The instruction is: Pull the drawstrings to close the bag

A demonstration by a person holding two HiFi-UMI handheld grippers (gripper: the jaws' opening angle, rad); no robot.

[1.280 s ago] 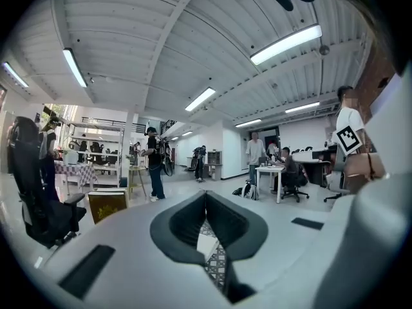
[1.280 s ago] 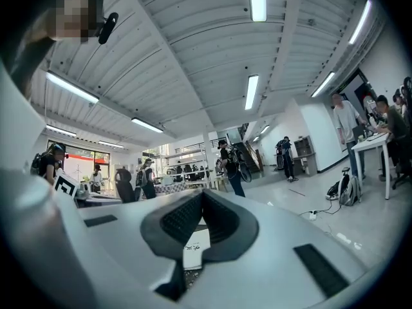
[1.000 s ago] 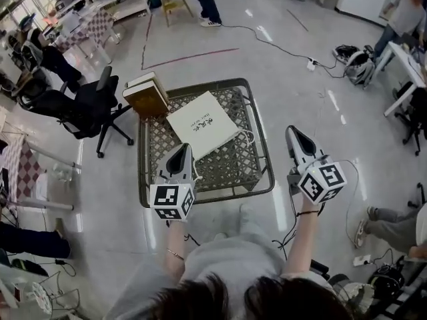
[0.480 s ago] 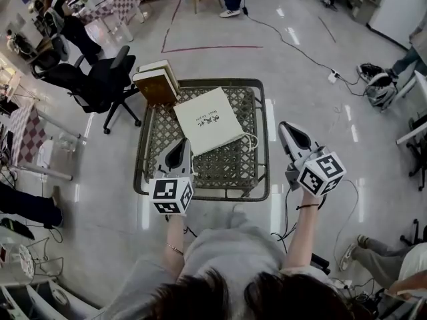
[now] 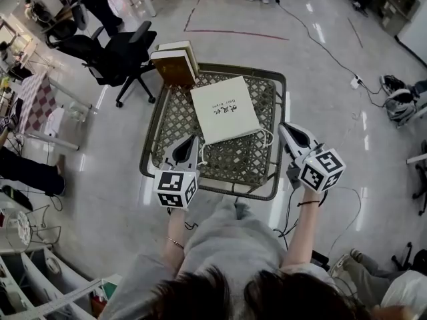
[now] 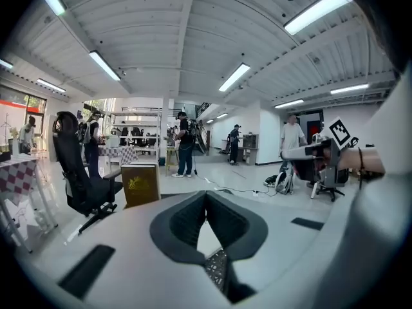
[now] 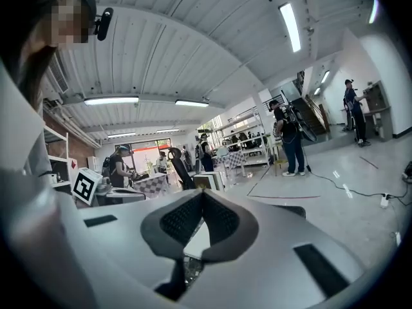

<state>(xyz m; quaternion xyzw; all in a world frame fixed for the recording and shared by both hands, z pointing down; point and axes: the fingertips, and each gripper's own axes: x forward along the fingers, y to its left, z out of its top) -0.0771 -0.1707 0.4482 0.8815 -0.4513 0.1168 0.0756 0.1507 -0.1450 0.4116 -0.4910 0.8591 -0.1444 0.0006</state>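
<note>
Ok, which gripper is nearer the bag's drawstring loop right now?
Right. The right gripper, shut and empty, hangs just beside the drawstring loop at the near right corner of the white bag. The left gripper is off the bag's opposite near corner.

Matt white cloth bag [image 5: 224, 109] on a woven lattice table [image 5: 175, 125].
The floor [image 5: 120, 172] gleams glossy; left gripper [image 5: 192, 140] and right gripper [image 5: 284, 128] show smooth matt grey plastic.

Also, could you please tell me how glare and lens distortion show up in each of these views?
Head view: white glare streaks on the glossy floor, table edges bow. Left gripper view: bright light strip, black corners. Right gripper view: same fisheye.
</note>
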